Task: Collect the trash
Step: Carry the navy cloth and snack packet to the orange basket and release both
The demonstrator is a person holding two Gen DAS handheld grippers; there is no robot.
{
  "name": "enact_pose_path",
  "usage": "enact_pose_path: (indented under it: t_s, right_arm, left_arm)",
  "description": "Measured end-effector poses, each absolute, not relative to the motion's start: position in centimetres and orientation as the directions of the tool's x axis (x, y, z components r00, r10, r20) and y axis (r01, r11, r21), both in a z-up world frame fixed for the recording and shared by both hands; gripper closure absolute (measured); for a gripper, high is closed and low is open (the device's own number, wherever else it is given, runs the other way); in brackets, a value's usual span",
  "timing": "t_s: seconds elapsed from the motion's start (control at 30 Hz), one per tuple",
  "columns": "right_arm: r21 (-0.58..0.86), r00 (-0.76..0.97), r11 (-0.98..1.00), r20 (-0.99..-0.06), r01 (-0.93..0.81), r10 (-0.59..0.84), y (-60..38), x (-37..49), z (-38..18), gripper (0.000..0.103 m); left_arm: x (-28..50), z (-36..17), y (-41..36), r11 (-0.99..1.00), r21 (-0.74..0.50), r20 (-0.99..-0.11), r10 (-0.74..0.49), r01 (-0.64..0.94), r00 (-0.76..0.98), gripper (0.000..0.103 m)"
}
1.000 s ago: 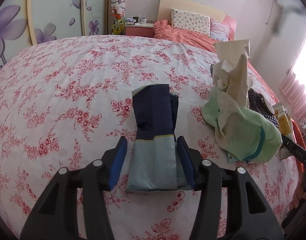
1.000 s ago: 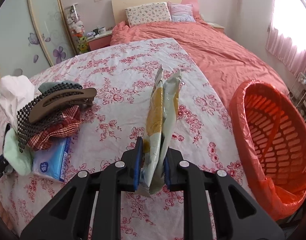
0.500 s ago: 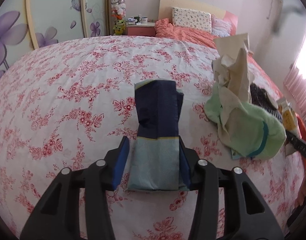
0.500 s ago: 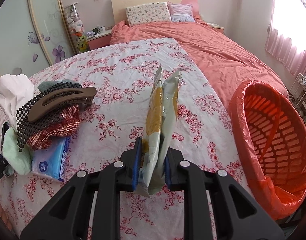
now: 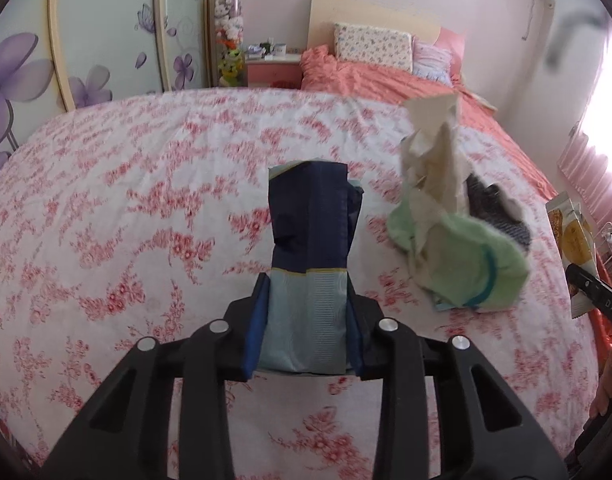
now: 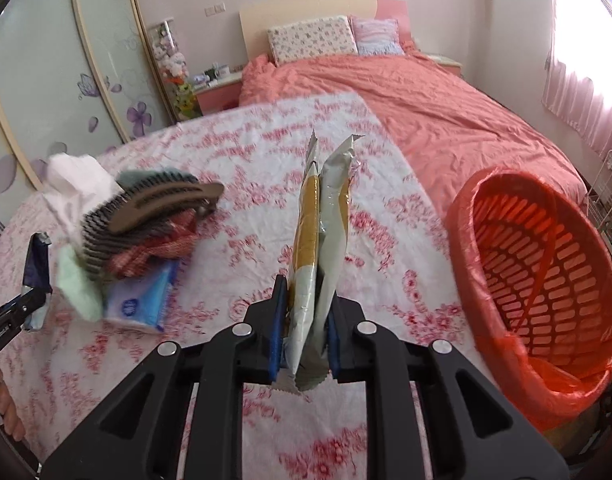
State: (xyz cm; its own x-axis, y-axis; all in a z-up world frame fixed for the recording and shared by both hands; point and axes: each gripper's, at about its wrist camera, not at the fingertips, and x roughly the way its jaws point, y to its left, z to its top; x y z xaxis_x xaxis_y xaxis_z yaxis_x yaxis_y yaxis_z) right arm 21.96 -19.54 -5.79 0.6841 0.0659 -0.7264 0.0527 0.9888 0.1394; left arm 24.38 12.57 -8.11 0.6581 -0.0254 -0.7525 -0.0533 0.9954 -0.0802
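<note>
Left hand-held gripper (image 5: 308,334): closed on a blue wrapper (image 5: 310,264) whose pale lower end sits between the pads; the dark upper part stands up and forward from the jaws, above the bedspread.
Right hand-held gripper (image 6: 304,338): clamped narrow on a yellow wrapper (image 6: 320,248), gripped near its bottom edge; the flattened pack rises upright with its crimped tips at the top.
Bin (image 6: 542,280): orange slatted basket lined with an orange bag, tilted with its mouth facing the right hand-held gripper, at the right edge of the bed and near the yellow wrapper but apart from it.
Pile (image 6: 141,236): a hair claw (image 6: 169,200) lies on top of a dark mesh piece and red plaid cloth, over a tissue pack (image 6: 141,300) and a green cloth (image 5: 462,264); a crumpled white tissue (image 5: 434,160) sticks up from it. The pile lies between the two hand-held grippers, touching neither.
Poses: both hand-held grippers point along the bed toward the headboard, held above the bedspread. In the left view the right one shows at the right edge with its wrapper; in the right view the left one shows at the left edge, with fingers of the person's hand (image 6: 3,404) below it.
Surface: bedspread (image 5: 145,200), white with red flowers, covering the near part of the bed; a coral quilt (image 6: 446,108) lies beyond.
Room: pillows at a pale headboard, a pink nightstand, wardrobe doors with purple flowers, pink curtains at a bright window.
</note>
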Motion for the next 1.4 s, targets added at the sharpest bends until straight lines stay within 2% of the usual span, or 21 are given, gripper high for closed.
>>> enact_pose_path:
  t_s: [0.33, 0.53, 0.67, 1.1, 1.4]
  right_arm:
    - [0.155, 0.734, 0.987, -0.674, 0.034, 0.080, -20.7, 19.2, -2.5, 0.085]
    - [0.163, 0.763, 0.985, -0.643, 0.051, 0.066, -22.1, 17.4, -1.0, 0.085]
    - [0.169, 0.778, 0.982, -0.626, 0.081, 0.043, -24.2, 16.4, -0.1, 0.085]
    - [0.197, 0.799, 0.948, -0.595, 0.251, -0.088, -32.2, 14.4, -0.2, 0.085]
    - [0.257, 0.779, 0.897, -0.611, 0.361, -0.138, -38.5, 14.5, -2.6, 0.085]
  left_arm:
    - [22.1, -2.8, 9.8, 0.993, -0.119, -0.683, -0.102, 0.028, 0.723, 0.070]
    - [21.0, -0.1, 5.2, 0.988, -0.101, -0.645, -0.154, 0.117, 0.749, 0.069]
    - [20.5, 0.9, 1.1, 0.970, -0.127, -0.631, -0.241, 0.209, 0.738, 0.069]
    - [22.2, 0.7, -13.0, 0.857, -0.213, -0.618, -0.490, 0.469, 0.614, 0.069]
    - [24.1, -2.2, -23.7, 0.764, -0.219, -0.653, -0.577, 0.607, 0.490, 0.069]
